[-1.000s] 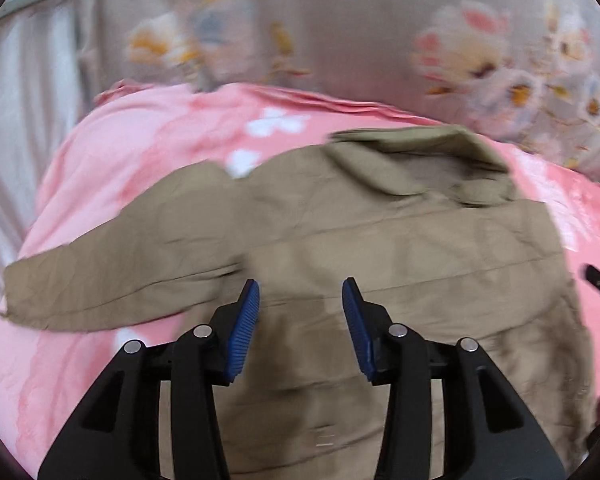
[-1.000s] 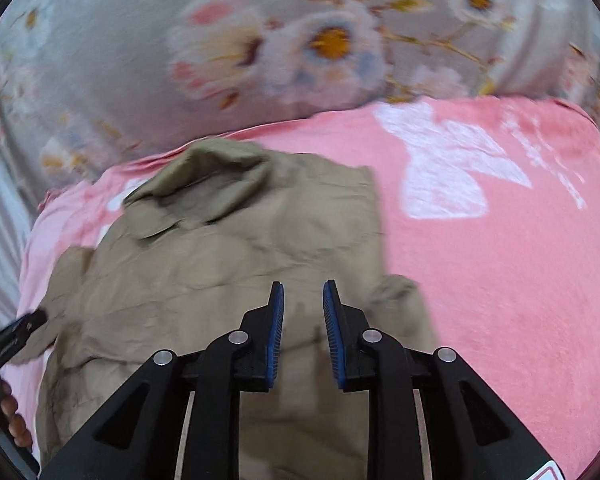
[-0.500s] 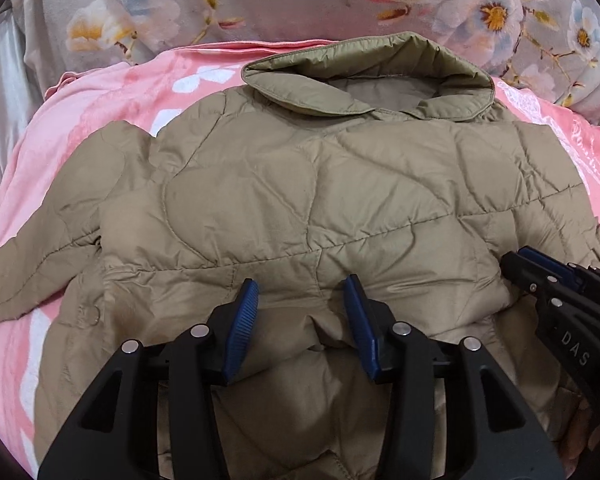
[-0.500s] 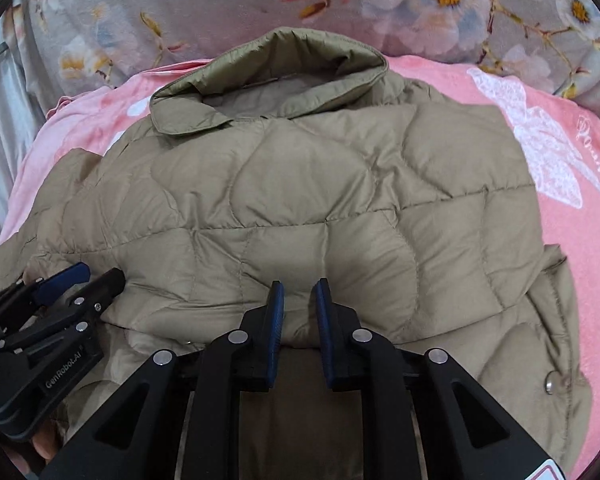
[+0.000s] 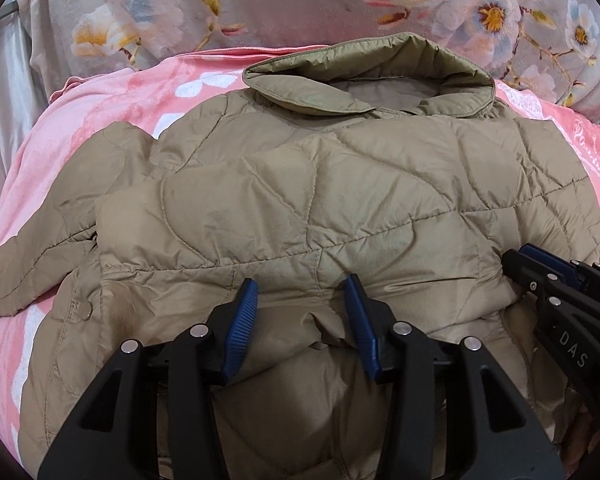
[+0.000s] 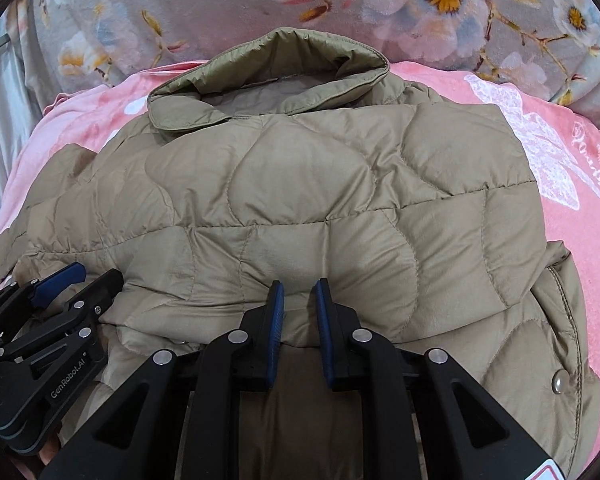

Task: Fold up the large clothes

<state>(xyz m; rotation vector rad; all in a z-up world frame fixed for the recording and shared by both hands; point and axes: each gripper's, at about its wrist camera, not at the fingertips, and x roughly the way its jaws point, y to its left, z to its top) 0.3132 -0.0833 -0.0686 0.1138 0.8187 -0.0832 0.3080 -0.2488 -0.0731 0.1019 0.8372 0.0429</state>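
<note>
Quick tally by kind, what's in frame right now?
Quilted khaki jacket: 1
Pink blanket: 1
Grey floral cover: 1
Claws: 2, left claw open over the jacket fold, right claw narrowly parted at the same fold
Total: 5

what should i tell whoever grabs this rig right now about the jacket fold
Left gripper: open, at the folded edge of the khaki quilted jacket, gripping nothing.
Right gripper: jaws narrow with a gap, at the same edge; no clear pinch.
The jacket lies on the pink blanket, collar at the far end.
Done: bottom folded up over the body.
Left: one sleeve hangs out on the left; tuck it, then finish folding.
</note>
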